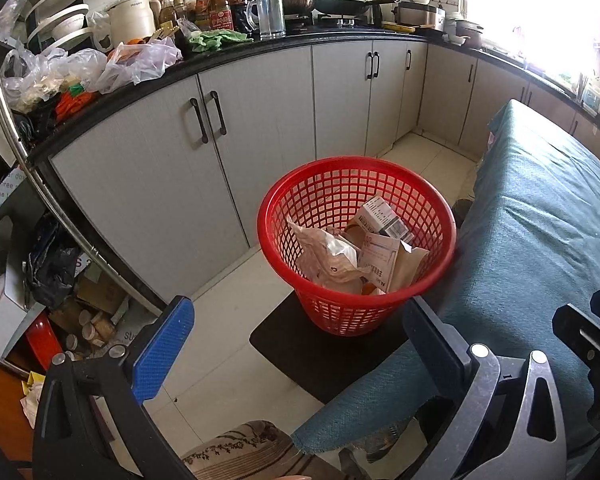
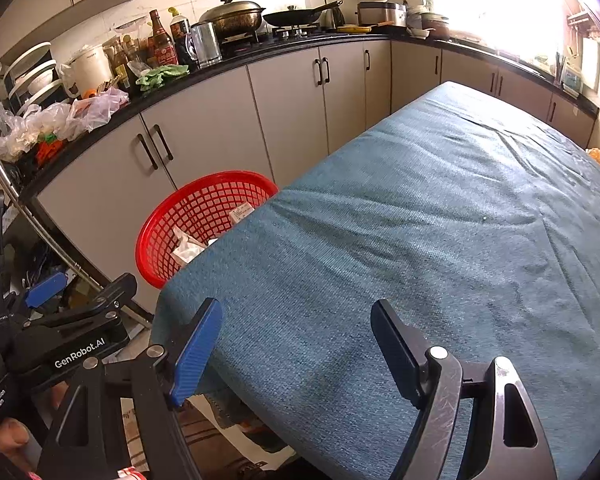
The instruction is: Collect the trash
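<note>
Standing beside the cloth-covered table (image 1: 540, 208), the red basket (image 1: 356, 176) holds trash.

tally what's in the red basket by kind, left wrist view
In the red basket, as far as visible (more may lie underneath):
Printed boxes: 2
Crumpled clear wrapper: 1
Brown paper bag: 1
Total: 4
</note>
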A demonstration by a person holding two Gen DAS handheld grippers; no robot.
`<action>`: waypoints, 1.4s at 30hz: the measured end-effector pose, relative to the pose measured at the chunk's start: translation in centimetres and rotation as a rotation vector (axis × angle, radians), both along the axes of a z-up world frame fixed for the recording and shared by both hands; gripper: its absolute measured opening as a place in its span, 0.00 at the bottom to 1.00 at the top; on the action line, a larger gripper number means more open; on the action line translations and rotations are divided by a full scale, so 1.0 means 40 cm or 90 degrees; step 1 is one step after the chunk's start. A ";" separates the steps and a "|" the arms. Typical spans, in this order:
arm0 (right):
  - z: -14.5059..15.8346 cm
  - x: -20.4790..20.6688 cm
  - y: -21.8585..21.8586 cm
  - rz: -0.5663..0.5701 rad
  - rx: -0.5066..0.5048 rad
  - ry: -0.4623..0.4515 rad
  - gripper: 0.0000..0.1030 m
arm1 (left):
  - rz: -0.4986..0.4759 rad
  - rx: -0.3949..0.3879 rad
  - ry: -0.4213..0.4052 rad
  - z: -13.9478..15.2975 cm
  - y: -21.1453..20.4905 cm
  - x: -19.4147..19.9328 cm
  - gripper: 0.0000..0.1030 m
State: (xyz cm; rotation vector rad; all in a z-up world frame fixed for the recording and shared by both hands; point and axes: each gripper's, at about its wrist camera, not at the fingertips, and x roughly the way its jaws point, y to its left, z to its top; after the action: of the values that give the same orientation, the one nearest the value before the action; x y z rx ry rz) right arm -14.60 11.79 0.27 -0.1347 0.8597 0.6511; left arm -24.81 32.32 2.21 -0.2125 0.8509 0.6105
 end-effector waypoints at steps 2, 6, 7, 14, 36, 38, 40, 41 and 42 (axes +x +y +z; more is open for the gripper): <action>-0.002 0.000 0.002 0.001 -0.002 0.001 0.79 | 0.002 0.000 0.001 -0.002 0.004 0.001 1.00; -0.007 -0.001 0.008 0.004 -0.005 0.002 0.79 | 0.006 -0.005 0.002 -0.007 0.013 0.000 1.00; -0.007 -0.001 0.009 0.005 -0.006 0.002 0.79 | 0.007 -0.007 0.003 -0.009 0.015 0.001 1.00; -0.011 0.001 0.014 0.007 -0.010 0.004 0.79 | 0.008 -0.010 0.008 -0.014 0.018 0.003 1.00; -0.011 0.001 0.016 0.007 -0.011 0.003 0.80 | 0.008 -0.012 0.008 -0.016 0.015 0.005 1.00; -0.010 0.000 0.016 0.008 -0.012 0.003 0.80 | 0.010 -0.010 0.006 -0.011 0.017 0.004 1.00; -0.011 -0.001 0.017 0.008 -0.012 0.003 0.80 | 0.014 -0.007 0.002 -0.004 0.022 0.003 1.00; -0.012 -0.002 0.017 0.008 -0.012 0.003 0.80 | 0.016 -0.005 0.000 0.000 0.024 0.002 1.00; -0.011 -0.002 0.016 0.008 -0.011 0.004 0.80 | 0.018 -0.003 -0.002 0.005 0.026 0.000 1.00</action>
State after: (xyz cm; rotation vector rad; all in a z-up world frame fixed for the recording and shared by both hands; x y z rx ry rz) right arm -14.68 12.45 -0.18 -0.1541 0.8708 0.6569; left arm -24.80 33.36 2.41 -0.2300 0.8478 0.6344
